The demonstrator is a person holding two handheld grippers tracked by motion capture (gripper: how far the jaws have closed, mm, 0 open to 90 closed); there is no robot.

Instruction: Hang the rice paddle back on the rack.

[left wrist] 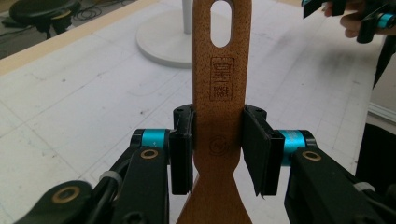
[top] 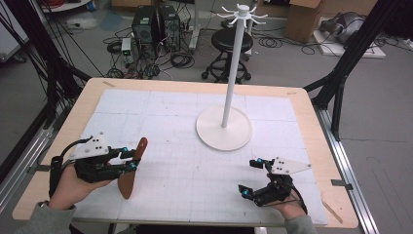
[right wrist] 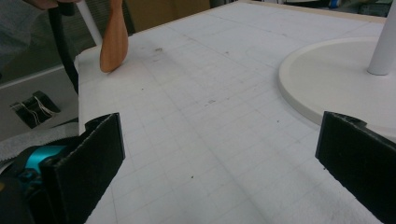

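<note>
Overhead, my left gripper point(top: 130, 159) has its jaws clamped on the handle of a wooden spatula point(top: 132, 170), blade end hanging low over the near-left of the bench point(top: 311, 114). My right gripper point(top: 249, 176) hovers near-right, jaws wide with nothing between them. A white gridded mat point(top: 185, 161) covers the pale wood top, and a white hook stand point(top: 225, 124) rises behind. Beyond, the grey floor point(top: 380, 97) carries computer towers point(top: 156, 27), a black stool point(top: 231, 46) and cables.
</note>
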